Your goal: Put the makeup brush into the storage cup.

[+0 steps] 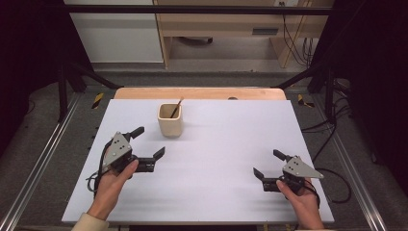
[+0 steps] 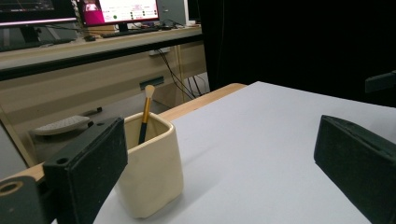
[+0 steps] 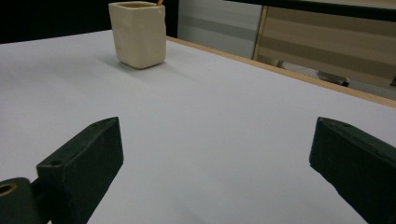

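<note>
Table: white top with a wooden strip along the far edge; carries one cup and both hand-held grippers

Cup: cream, squarish with rounded corners, upright on the far half of the table, left of centre; seen close in the left gripper view and farther off in the right gripper view

Brush: gold-and-dark handle, pale bristle tip uppermost, standing tilted inside the cup, tip above the rim

Left hand-held gripper: held by the left hand at the near left of the table, jaws spread wide with nothing between them, near the cup but apart from it

Right hand-held gripper: held by the right hand at the near right, jaws spread wide over bare table, well apart from the cup

Background: desk with monitors beyond the table
</note>
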A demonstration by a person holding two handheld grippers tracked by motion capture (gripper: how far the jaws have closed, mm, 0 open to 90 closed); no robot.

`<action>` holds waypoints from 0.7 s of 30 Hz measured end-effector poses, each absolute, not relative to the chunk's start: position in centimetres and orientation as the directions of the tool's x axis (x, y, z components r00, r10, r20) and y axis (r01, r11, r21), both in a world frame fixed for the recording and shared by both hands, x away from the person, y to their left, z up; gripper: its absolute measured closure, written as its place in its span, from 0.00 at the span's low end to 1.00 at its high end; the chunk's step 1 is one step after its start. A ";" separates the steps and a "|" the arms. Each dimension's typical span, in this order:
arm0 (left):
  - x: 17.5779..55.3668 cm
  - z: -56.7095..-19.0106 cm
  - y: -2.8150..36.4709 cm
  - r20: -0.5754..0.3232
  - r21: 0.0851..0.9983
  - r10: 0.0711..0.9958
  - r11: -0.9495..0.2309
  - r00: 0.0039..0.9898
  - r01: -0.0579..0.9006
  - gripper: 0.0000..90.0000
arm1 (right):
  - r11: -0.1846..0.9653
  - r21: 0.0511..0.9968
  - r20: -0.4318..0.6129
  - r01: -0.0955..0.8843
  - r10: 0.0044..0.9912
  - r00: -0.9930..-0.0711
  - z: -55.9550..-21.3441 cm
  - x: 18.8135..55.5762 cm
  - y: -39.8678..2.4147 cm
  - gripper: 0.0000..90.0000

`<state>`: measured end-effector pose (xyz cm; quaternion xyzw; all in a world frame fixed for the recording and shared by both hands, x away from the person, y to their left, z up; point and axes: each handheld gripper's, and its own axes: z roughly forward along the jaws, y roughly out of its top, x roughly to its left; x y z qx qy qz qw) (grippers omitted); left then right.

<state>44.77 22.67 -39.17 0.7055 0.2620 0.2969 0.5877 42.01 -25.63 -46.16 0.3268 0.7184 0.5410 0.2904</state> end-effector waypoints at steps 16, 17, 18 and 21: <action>43.9 -40.3 24.9 0.093 0.989 0.739 -0.145 0.667 0.023 0.02 | 0.193 0.971 -0.068 0.140 0.786 -0.614 -46.0 41.9 -25.9 0.04; 43.9 -40.4 25.1 0.091 0.990 0.742 -0.142 0.664 0.023 0.02 | 0.190 0.972 -0.067 0.138 0.787 -0.614 -46.0 41.9 -25.9 0.04; 43.8 -40.5 25.2 0.087 0.990 0.744 -0.136 0.662 0.024 0.02 | 0.190 0.972 -0.067 0.137 0.787 -0.614 -46.0 41.9 -25.9 0.04; 43.6 -40.8 25.8 0.085 0.991 0.748 -0.135 0.658 0.025 0.02 | 0.188 0.973 -0.067 0.135 0.787 -0.613 -46.0 41.9 -25.9 0.04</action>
